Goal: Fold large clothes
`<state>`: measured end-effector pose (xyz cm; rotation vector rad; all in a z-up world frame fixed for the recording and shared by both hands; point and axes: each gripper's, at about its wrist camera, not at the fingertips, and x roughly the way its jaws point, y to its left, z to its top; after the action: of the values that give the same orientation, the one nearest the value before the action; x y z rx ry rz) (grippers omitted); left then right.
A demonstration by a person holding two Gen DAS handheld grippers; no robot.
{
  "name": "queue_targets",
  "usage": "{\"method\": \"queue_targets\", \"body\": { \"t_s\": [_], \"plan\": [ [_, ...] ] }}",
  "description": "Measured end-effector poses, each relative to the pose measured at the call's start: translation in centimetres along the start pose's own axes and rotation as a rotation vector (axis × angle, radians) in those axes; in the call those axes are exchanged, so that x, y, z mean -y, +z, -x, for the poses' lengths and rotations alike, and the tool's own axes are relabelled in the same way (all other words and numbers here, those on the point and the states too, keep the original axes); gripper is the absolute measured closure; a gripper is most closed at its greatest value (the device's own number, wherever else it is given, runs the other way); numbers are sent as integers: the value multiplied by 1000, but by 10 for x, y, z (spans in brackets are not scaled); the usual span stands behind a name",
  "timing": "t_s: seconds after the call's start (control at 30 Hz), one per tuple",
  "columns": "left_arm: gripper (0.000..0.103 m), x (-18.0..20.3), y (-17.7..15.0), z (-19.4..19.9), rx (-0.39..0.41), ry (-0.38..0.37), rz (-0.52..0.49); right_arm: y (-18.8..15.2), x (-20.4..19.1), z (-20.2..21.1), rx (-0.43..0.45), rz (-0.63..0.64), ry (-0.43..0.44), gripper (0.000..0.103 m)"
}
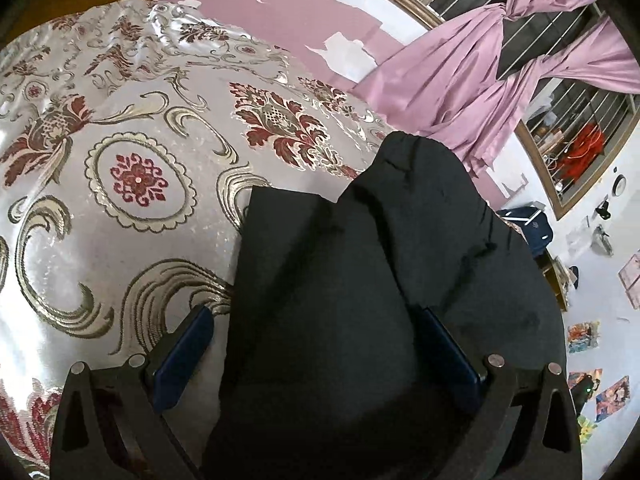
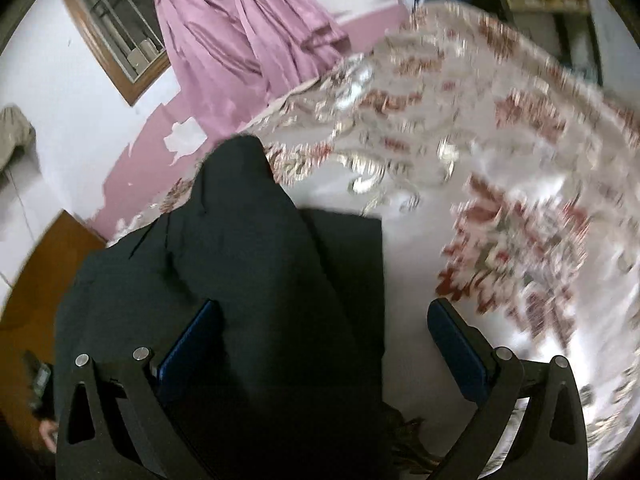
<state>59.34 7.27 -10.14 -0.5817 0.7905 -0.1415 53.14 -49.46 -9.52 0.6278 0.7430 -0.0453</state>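
A large black woven garment lies on a shiny silver bedspread with maroon floral and gold scroll patterns, bunched into a raised fold. The left gripper has its blue-padded fingers spread wide with the cloth between them, not pinched. The right gripper is likewise spread apart over the garment; its view is motion-blurred. Pink satin curtains hang behind.

Floral bedspread, pink curtains (knotted), barred window.
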Motion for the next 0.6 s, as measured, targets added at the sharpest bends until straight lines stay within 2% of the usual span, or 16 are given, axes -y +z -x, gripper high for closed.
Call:
{"method": "queue_targets", "body": {
  "t_s": [0.1,0.23,0.3,0.4,0.5,0.6],
  "plan": [
    [0,-1,-2,-3,-16,-22,-6,-4,9,-8,-16,-48,60,1],
    [0,0,-7,-4,-38,-65,-41,-12,9,-11,-18,-51,87,1],
    [0,2,-11,-4,-56,-99,-68,-16,6,-12,-31,-32,127,1],
    [0,4,-17,-1,-77,-144,-108,-27,-13,-11,-74,65,227,1],
    [0,5,-20,1,-108,-192,-116,-35,-29,-8,-87,141,223,1],
    [0,7,-17,1,-161,-234,-110,-33,-26,-10,-103,119,242,1]
  ]
}}
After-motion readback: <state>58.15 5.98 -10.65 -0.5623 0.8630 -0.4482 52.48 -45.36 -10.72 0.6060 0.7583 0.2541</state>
